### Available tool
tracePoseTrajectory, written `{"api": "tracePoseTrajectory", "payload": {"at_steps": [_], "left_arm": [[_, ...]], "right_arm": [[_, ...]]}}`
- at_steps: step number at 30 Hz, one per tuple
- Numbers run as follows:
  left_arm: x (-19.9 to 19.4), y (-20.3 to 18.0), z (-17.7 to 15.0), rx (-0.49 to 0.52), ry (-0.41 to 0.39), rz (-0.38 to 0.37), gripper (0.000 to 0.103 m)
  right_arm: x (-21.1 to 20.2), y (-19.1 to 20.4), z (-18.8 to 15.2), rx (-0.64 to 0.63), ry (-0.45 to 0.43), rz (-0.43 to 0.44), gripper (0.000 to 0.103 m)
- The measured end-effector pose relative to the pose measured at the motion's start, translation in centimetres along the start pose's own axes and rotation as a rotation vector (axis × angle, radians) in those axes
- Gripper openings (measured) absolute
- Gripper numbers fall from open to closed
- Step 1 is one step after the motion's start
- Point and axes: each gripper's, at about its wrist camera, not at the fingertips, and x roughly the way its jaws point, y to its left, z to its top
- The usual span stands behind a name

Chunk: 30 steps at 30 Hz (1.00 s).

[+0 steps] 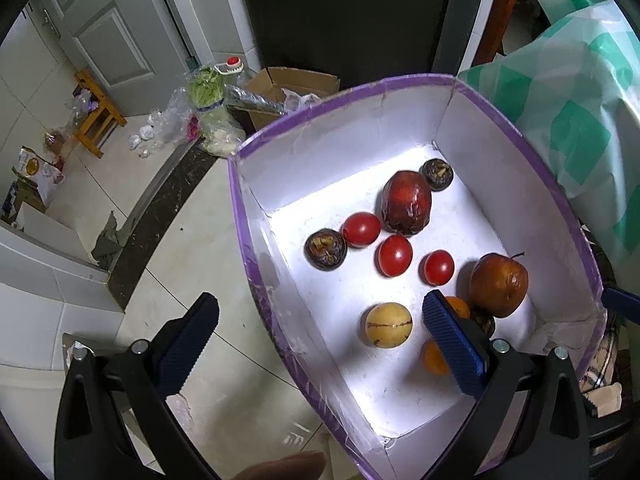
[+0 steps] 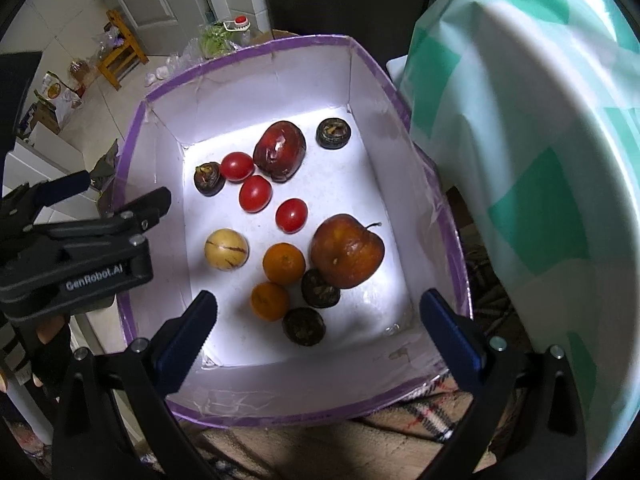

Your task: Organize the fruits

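Observation:
A white box with a purple rim [image 1: 240,184] [image 2: 132,128] holds the fruit: three red tomatoes [image 1: 395,255] [image 2: 255,193], a dark red apple [image 1: 406,208] [image 2: 280,150], a brownish apple [image 1: 498,290] [image 2: 347,251], a yellow round fruit [image 1: 388,325] [image 2: 226,249], two oranges [image 2: 283,263], and several dark mangosteens [image 1: 325,248] [image 2: 303,326]. My left gripper [image 1: 320,344] is open and empty, straddling the box's left wall. It also shows in the right wrist view [image 2: 124,188]. My right gripper [image 2: 320,332] is open and empty above the box's near end.
A green-and-white plastic bag [image 1: 580,120] [image 2: 520,160] bulges against the box's right side. A plaid cloth [image 2: 420,420] lies under the box. On the tiled floor to the left are a cardboard box [image 1: 292,88], bagged vegetables [image 1: 212,112] and a wooden stool [image 1: 96,112].

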Motion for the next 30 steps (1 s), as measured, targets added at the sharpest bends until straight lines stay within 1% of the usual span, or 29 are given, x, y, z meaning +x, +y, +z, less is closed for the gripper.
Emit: {"api": "tracePoseTrajectory", "payload": {"at_steps": [6,10,12,15,18,22,30], "left_arm": [[-1.4,-0.3,0.3,0.010,-0.021,0.024,0.099],[-1.9,-1.0,0.4,0.027,-0.020,0.005,0.099],[-1.9,-1.1,0.5,0.024,-0.022,-0.036,0.099],[-1.8,-1.4,0.4,0.027,-0.043,-0.006,0.099],[-1.1,-1.7,0.3,0.046,-0.013,0.005,0.099],[-0.6,-1.5,0.2,0.032,0.016,-0.015,0.099],[-0.5,-1.2,0.2,0.027,0.024,-0.011,0.099]], "right_arm": [[-0.7,0.0,-0.2,0.002,-0.020,0.005,0.102],[-1.0,-0.3,-0.2,0.010,-0.031,0.007,0.102],[-1.0,-0.3,-0.1,0.017,-0.032,0.007,0.102],[-0.9,-0.4,-0.1,0.024,-0.029,0.005,0.102],[-0.6,-0.4,0.0,0.026,-0.022,0.005,0.102],[-0.5,-0.2,0.0,0.021,-0.018,0.001,0.102],[-0.4,-0.3,0.0,0.025,-0.018,-0.001,0.102]]}}
